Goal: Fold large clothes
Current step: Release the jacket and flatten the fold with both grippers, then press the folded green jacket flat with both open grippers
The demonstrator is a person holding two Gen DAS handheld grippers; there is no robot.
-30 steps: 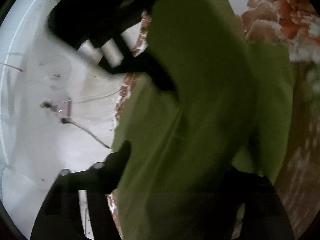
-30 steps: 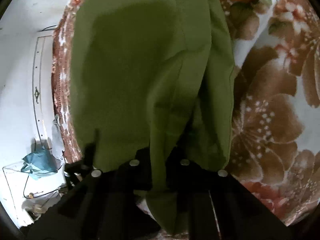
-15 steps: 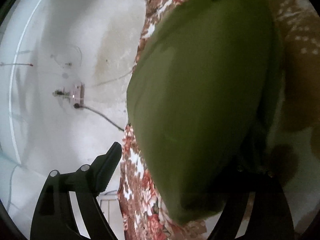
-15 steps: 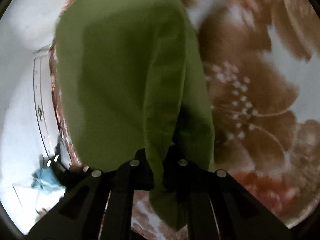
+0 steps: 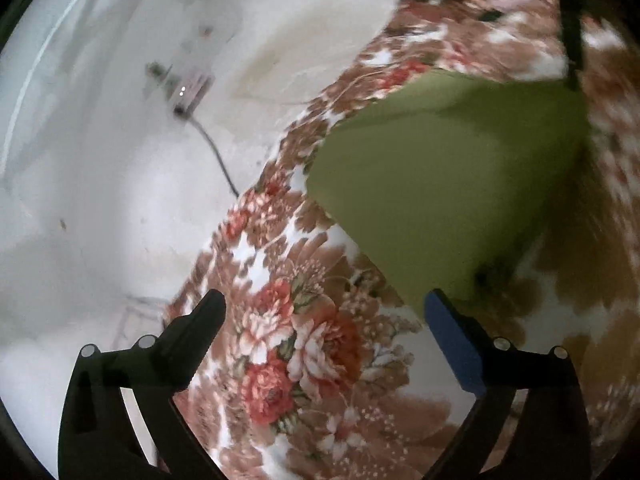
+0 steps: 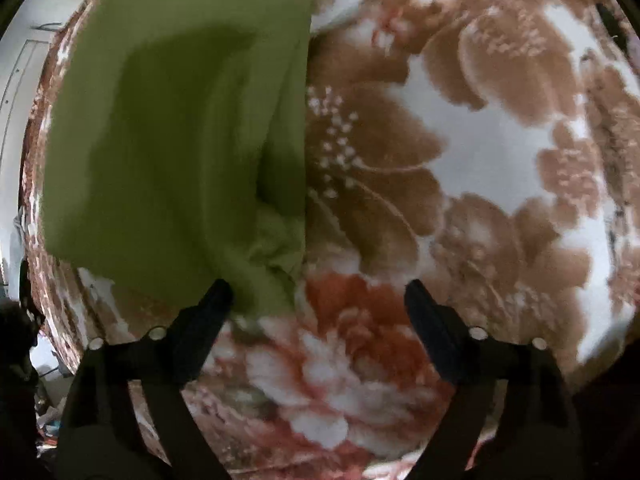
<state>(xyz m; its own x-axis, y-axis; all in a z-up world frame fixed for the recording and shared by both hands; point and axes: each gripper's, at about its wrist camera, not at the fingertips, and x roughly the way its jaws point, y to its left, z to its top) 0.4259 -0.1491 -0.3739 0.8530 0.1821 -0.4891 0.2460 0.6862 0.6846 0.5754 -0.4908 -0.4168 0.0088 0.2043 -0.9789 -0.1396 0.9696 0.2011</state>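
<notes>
An olive green garment (image 5: 444, 184) lies folded on a floral blanket (image 5: 304, 352). In the left wrist view my left gripper (image 5: 324, 308) is open and empty, with the garment's near corner just beyond its right finger (image 5: 452, 332). In the right wrist view the garment (image 6: 172, 148) fills the upper left, bunched along its right edge. My right gripper (image 6: 316, 292) is open and empty; its left finger (image 6: 208, 312) touches the garment's near edge.
The floral blanket (image 6: 460, 168) covers the surface to the right. A pale floor (image 5: 100, 184) lies beyond the blanket's left edge, with a power strip and cable (image 5: 192, 96). A dark stand (image 5: 572, 28) rises at the far right.
Both grippers have opened and let go of the green garment. It has dropped flat onto the blanket, and both grippers have drawn back from it.
</notes>
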